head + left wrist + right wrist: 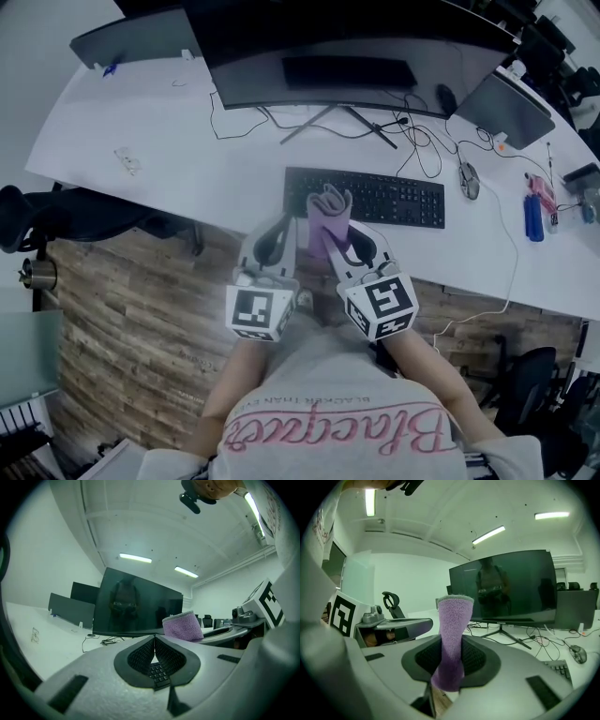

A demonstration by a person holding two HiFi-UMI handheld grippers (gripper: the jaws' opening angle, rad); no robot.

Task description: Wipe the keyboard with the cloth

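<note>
While upright, cloth [452,634] between right fingers [477,660]

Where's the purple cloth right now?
The cloth is clamped upright in the right tongs. In the head view it sits over the left end of the black keyboard, beside the left tongs.

The cloth [328,217] covers the jaw tips of the right gripper [339,239] and part of the keyboard [394,199] just ahead of them. In the left gripper view, the gripper's own body hides the keyboard except for a sliver between its closed jaws. A clear item [127,161] far to the left of the left gripper [278,230] is too small to identify.
</note>
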